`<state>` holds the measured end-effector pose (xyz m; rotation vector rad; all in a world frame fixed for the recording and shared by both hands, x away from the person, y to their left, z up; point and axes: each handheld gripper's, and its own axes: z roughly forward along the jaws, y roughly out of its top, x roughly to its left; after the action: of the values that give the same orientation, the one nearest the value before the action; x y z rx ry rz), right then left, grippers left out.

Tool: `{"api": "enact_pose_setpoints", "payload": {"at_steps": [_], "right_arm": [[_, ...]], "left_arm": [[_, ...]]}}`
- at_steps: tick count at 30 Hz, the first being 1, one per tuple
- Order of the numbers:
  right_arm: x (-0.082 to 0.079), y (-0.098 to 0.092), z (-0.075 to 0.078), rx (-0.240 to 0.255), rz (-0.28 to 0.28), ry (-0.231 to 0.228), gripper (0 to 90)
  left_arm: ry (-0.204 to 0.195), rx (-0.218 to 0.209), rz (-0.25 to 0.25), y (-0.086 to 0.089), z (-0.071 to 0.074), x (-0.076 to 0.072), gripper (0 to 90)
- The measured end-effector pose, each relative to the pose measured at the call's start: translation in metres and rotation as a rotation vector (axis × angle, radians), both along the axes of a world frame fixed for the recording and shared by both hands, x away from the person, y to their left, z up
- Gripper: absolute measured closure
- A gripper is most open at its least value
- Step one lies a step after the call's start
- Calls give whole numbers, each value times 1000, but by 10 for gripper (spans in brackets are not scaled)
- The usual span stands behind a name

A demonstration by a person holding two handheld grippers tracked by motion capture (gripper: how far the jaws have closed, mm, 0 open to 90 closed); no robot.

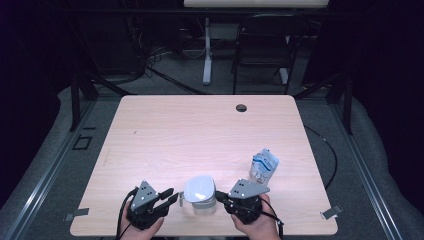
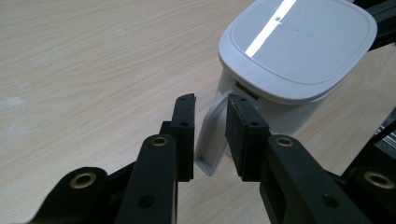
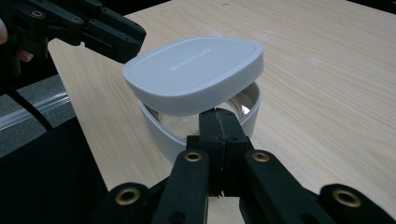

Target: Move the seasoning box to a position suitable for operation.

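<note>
Two grippers at the near edge of the table [image 1: 200,125], one on each side of a white container [image 1: 201,197]. The container sits on the wood between them, close to me. It has a rounded white lid [image 2: 299,44] and a clear lower body [image 3: 187,126] ringed by a white band.

My left gripper [image 1: 171,196] points in from the left. Its jaws are released: in the left gripper view the two black pads stand apart on either side of the container's white latch tab [image 2: 211,135], with a gap showing on each side, so nothing is pressed. The tab hangs down from under the lid edge to just above the table.

My right gripper [image 3: 219,122] comes in from the right. Its jaws are clenched; in the right gripper view the two pads meet at the container's near rim, just under the lid. Whether a thin lip of the rim is pinched between them I cannot tell; the pads hide that spot. The lid sits tilted there, raised on the near side, with the white band and clear wall visible below it.

A small blue-and-white packet [image 1: 263,166] stands on the table beyond my right gripper, apart from the container. A dark round hole [image 1: 241,107] marks the far side of the table.
</note>
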<state>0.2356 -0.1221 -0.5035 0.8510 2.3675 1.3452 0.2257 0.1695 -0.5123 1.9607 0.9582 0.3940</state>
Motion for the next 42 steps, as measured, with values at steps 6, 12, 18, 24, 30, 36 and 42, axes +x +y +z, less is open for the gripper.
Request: {"api": "enact_pose_setpoints", "payload": {"at_steps": [6, 12, 18, 24, 30, 36, 42], "right_arm": [[1, 0, 1, -5, 1, 3, 900], [3, 1, 3, 4, -4, 3, 900], [5, 3, 3, 10, 4, 7, 900], [4, 4, 3, 16, -1, 4, 900], [3, 6, 6, 20, 7, -2, 900], [3, 6, 9, 23, 8, -8, 900], [2, 9, 12, 27, 15, -12, 900]], "left_arm": [[1, 5, 22, 7, -4, 1, 673], [-4, -16, 52, 20, -7, 3, 625], [5, -35, 74, 28, -7, 6, 620], [1, -42, 83, 31, -5, 5, 611], [-3, -37, 72, 29, -4, 2, 603], [-10, -20, 62, 24, -3, 0, 601], [-9, -20, 64, 26, -4, 0, 601]]}}
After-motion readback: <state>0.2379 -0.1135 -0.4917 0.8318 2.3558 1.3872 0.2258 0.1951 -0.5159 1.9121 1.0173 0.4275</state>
